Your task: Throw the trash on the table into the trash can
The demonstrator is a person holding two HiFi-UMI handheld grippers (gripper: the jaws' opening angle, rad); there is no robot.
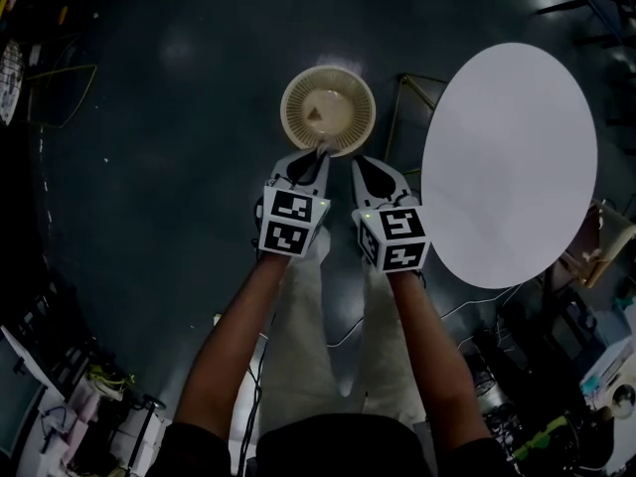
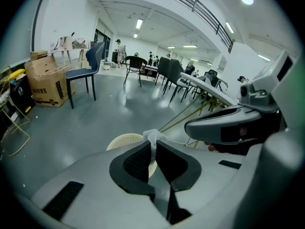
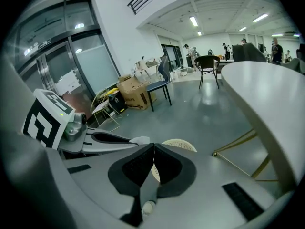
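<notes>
The left tongs (image 2: 153, 149) are nearly closed, pinching a small crumpled scrap of white paper (image 2: 152, 136) whose tuft sticks out past the tips. The right tongs (image 3: 153, 163), just beside them on the right, are shut pad to pad with nothing between. The trash can (image 1: 294, 117) stands on the dark glossy floor (image 1: 179, 167) just ahead of and below both pairs of tips. It is a round cream basket with slatted, ribbed walls and an open mouth. In the head view the scrap sits over the can's near rim rather than its middle, and that is the main risk as I judge it. The scrap looks thin, soft and very light, so letting go here could have it catch the rim or drift down outside onto the floor. It could also cling to the ridged dark pads (image 2: 138, 163) when they part, since so little of it is free, and a shake to free it might fling it off line. With the right tongs so near, a bump between the two could jar the grip loose early. The smooth white round surface (image 1: 512, 162) lies off to the right of the right tongs, apart from the can.
</notes>
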